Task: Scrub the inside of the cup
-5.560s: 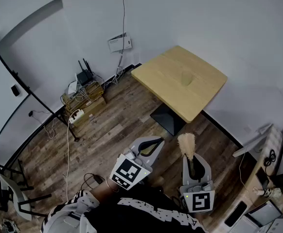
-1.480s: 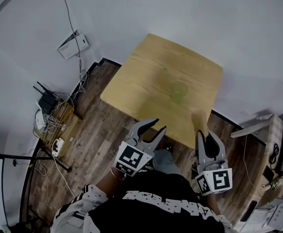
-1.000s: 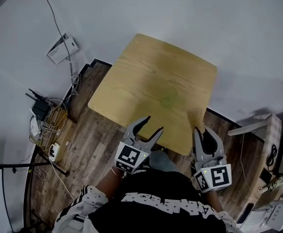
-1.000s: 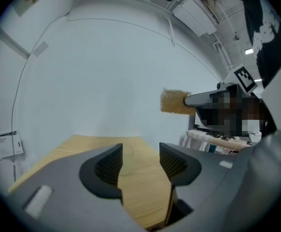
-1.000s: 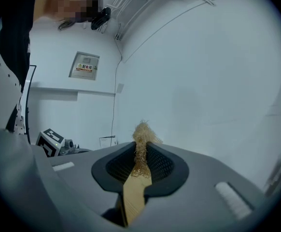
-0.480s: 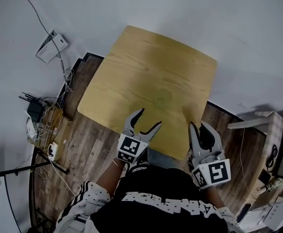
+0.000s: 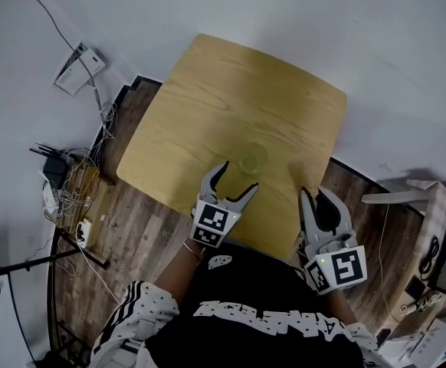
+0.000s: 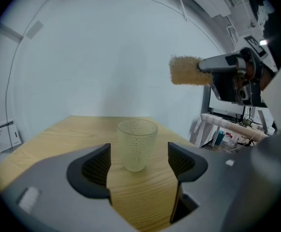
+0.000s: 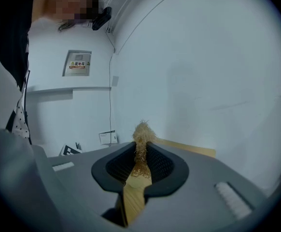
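your left gripper (image 7: 238,178) had just been opening its fingers (image 8: 96,166) wide, still empty. the cup (image 8: 137,144) stood upright on the tabletop (image 7: 231,90) just ahead of their gap. your right gripper (image 7: 316,200), farther off, clenched the scrubber (image 9: 141,138).

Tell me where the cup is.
In the head view the cup stands upright on the table near its lower edge, just ahead of the left gripper, whose jaws have just been opening and do not touch it.
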Demonstrator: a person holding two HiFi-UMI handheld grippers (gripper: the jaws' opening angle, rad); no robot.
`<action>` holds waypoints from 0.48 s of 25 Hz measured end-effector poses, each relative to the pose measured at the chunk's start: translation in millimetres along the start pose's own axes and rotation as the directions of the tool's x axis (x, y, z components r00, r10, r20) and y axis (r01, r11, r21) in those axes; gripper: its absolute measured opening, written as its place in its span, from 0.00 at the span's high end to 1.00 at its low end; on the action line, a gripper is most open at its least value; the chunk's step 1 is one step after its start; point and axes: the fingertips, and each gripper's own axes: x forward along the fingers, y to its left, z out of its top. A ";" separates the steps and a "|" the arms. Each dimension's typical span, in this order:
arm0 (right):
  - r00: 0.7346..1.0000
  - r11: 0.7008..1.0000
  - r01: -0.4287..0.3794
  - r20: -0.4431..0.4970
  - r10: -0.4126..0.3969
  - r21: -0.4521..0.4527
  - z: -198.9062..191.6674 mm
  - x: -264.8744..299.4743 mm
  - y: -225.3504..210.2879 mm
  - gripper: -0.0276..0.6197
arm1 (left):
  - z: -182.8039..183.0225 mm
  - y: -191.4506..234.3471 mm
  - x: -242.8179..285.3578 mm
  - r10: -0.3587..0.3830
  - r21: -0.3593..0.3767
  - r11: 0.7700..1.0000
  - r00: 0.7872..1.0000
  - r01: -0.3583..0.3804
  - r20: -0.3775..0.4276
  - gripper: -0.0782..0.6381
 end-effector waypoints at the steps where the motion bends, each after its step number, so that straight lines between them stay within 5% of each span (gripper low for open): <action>1: 1.000 1.000 -0.007 -0.002 0.007 0.003 -0.2 0.9 -0.5 0.84 | -1.6 -0.6 2.2 0.002 -0.007 1.000 1.000 -0.002 -0.007 0.39; 12: 1.000 0.999 0.000 -0.021 0.001 0.042 0.8 15.9 -14.2 0.84 | -13.8 9.5 29.4 0.026 -0.018 0.999 0.998 -0.027 -0.058 0.39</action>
